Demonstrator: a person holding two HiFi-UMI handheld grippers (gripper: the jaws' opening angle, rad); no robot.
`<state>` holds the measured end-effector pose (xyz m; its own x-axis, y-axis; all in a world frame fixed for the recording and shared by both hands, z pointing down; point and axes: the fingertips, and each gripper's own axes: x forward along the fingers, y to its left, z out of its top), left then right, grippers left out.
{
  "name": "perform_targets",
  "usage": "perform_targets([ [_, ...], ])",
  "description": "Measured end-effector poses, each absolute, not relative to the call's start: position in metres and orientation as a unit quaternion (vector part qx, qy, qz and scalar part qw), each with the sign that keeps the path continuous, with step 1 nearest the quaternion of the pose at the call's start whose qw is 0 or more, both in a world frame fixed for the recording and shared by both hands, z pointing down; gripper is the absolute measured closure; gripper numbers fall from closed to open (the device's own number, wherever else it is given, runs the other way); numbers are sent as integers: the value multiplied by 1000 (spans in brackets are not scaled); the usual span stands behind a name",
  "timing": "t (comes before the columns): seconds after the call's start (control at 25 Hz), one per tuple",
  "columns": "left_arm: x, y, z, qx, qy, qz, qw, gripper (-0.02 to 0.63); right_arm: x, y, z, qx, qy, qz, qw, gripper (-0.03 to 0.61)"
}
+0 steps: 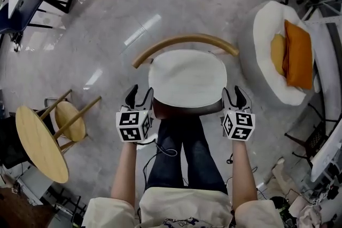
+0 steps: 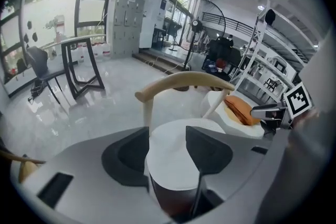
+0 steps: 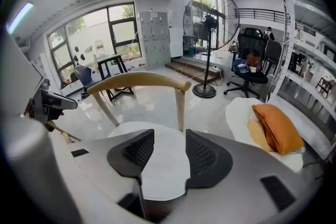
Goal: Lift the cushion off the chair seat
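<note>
Left gripper [image 1: 140,93] and right gripper [image 1: 233,92] flank the cushion [image 1: 187,77] front corners.

The left gripper [image 2: 167,136] holds its two dark jaws apart, and between them shows the near corner of the white cushion [image 2: 170,168]. The cushion lies on the dark chair seat [image 2: 169,202], and behind it curves the pale wooden backrest [image 2: 181,81]. To the right an orange pillow [image 2: 240,108] lies on a white lounge seat [image 2: 247,128]. The right gripper [image 2: 257,112] with its marker cube [image 2: 297,100] comes in from that edge. Further back, on the glossy floor [image 2: 79,113], stand a black-legged table [image 2: 79,60] and a tall fan [image 2: 202,13].
</note>
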<state>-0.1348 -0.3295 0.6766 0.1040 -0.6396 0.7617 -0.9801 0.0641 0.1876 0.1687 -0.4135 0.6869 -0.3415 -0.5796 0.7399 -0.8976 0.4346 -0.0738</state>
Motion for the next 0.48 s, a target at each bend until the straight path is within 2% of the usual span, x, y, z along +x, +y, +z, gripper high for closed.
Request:
perform_targets([
  [0.48,-133,-321,849,611,-607,249,443,382,191,-416,850,459,-758,286,365,374],
])
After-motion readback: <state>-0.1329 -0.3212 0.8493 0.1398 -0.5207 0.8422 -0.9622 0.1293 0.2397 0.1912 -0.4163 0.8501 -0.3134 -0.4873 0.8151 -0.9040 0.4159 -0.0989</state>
